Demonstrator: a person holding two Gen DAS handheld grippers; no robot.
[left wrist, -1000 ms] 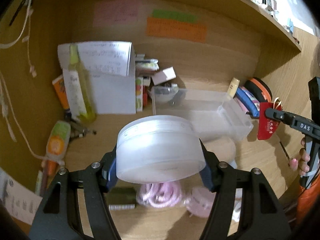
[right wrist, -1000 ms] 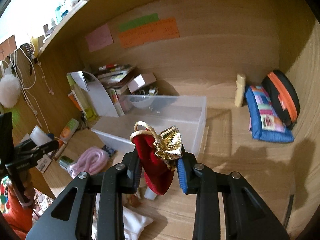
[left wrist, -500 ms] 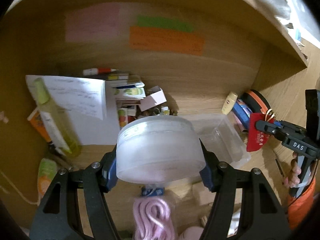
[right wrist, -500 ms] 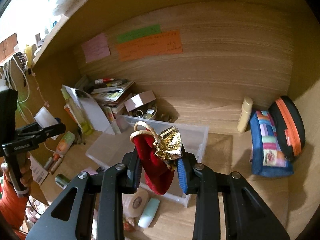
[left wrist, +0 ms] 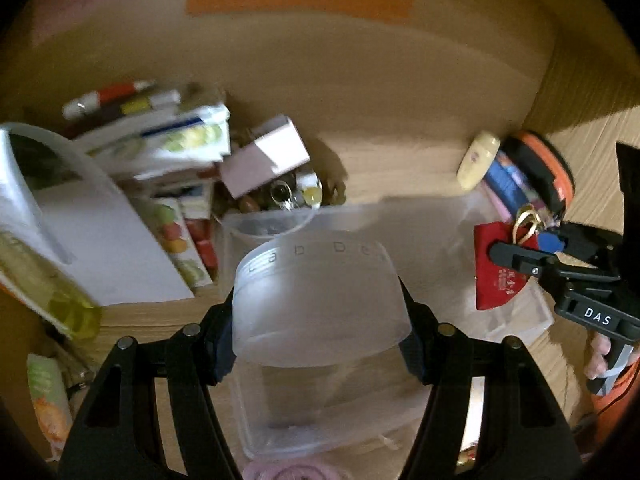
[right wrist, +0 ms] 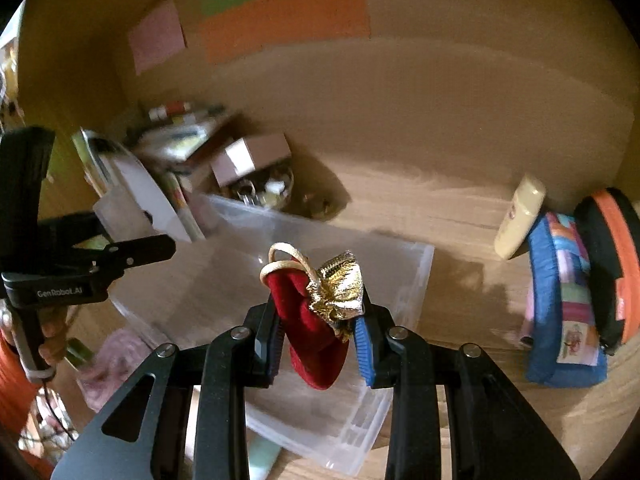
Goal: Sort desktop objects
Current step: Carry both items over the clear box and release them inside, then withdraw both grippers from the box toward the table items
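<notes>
My left gripper (left wrist: 320, 344) is shut on a round frosted plastic jar (left wrist: 320, 300) and holds it above the near end of a clear plastic bin (left wrist: 432, 240). My right gripper (right wrist: 320, 340) is shut on a red pouch with a gold top (right wrist: 316, 320) and holds it above the same bin (right wrist: 224, 276). The right gripper with the pouch (left wrist: 500, 272) also shows at the right of the left wrist view. The left gripper (right wrist: 132, 252) shows at the left of the right wrist view.
A stack of books and papers (left wrist: 132, 168), a small pink box (left wrist: 268, 156) and a glass bowl of bits (left wrist: 296, 196) stand behind the bin. A cream tube (right wrist: 520, 216), a blue pouch (right wrist: 560, 304) and an orange-black case (right wrist: 612, 268) lie at the right. A pink cable coil (right wrist: 112, 360) lies near left.
Both grippers have moved forward toward the bin with their loads. The jar and the pouch now hang over the bin. Both views are closer to the back wall.
</notes>
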